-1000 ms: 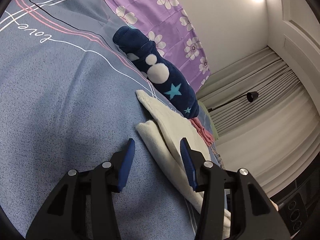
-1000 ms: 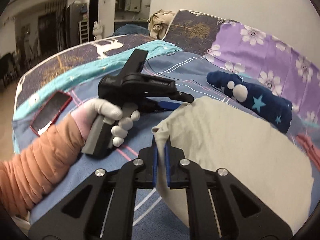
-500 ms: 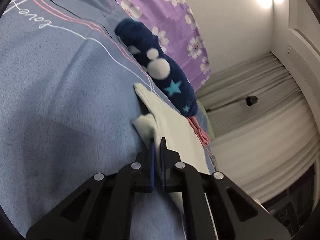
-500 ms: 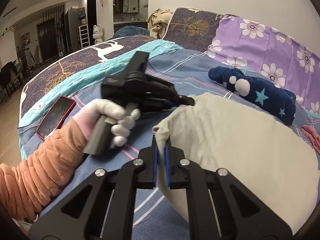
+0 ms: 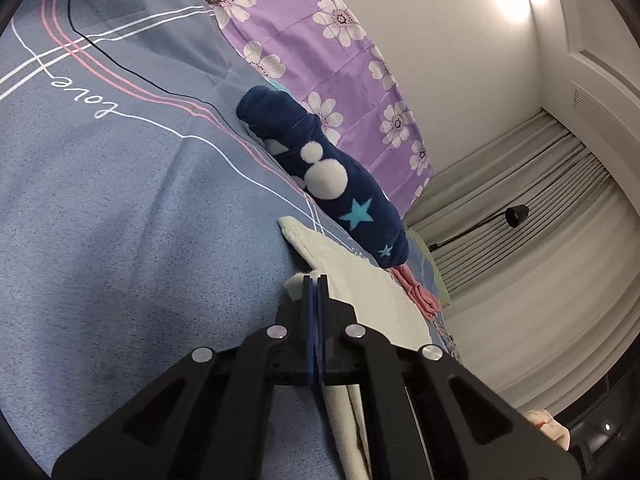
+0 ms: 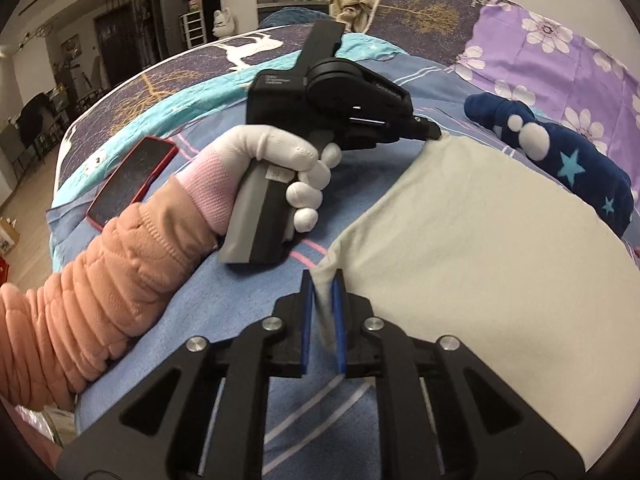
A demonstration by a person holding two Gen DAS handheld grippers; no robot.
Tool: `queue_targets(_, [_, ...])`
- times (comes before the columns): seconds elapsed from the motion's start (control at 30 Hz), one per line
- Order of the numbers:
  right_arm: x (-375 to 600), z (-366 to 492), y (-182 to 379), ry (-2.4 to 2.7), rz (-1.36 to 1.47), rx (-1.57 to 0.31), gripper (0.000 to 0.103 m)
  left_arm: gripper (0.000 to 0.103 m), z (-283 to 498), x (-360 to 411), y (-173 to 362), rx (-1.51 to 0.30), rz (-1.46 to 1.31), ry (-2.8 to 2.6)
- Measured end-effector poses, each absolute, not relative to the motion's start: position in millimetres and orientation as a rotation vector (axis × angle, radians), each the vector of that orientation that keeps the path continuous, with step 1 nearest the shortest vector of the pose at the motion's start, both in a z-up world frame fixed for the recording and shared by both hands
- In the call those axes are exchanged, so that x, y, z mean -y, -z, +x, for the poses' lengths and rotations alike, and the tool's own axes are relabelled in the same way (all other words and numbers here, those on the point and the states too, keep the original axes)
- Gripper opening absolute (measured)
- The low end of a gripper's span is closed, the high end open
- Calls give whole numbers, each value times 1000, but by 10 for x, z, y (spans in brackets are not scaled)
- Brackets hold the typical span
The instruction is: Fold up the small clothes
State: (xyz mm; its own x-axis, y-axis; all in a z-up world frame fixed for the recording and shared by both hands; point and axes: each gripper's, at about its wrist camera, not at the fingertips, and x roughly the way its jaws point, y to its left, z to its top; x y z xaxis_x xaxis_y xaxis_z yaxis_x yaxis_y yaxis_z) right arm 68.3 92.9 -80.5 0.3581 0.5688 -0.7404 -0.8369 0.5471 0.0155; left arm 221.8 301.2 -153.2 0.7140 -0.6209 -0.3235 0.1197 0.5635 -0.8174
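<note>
Cream cloth point(image 6: 480, 240) pinched by left gripper point(image 5: 315, 280); right gripper point(image 6: 322, 276), tilted down, jaws just loosening

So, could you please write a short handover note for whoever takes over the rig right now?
Left gripper: shut on a corner of the cream cloth at its far edge.
Right gripper: jaws have just been opening; the near corner of the cloth hangs between them, pads not pressing on it.
The cloth lies spread on the blue bedsheet. A rolled navy fleece garment and a pink item lie beyond it.
Done: both corners reached.
Left: the fold itself; what follows for the other pieces I cannot tell.
</note>
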Motion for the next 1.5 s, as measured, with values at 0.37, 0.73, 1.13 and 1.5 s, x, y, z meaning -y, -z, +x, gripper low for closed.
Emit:
queue_targets(0.37, [-1032,335,1013,-792,-731,-622,37,51,2228,-2671,1517,-783,-751,659])
queue_targets(0.73, [-1256,610,974,-740,-650,-625,10,9,2279,-2528,1517,-767,-749,585])
queue_targets(1.13, [-1228,660,941,-770,-567,-679,11,12,2324,-2584,1604,-789,-782,585])
queue_targets(1.5, [-1173,761,897,-795,-488,-720,11,14,2405,-2528,1517,-848,-744,523])
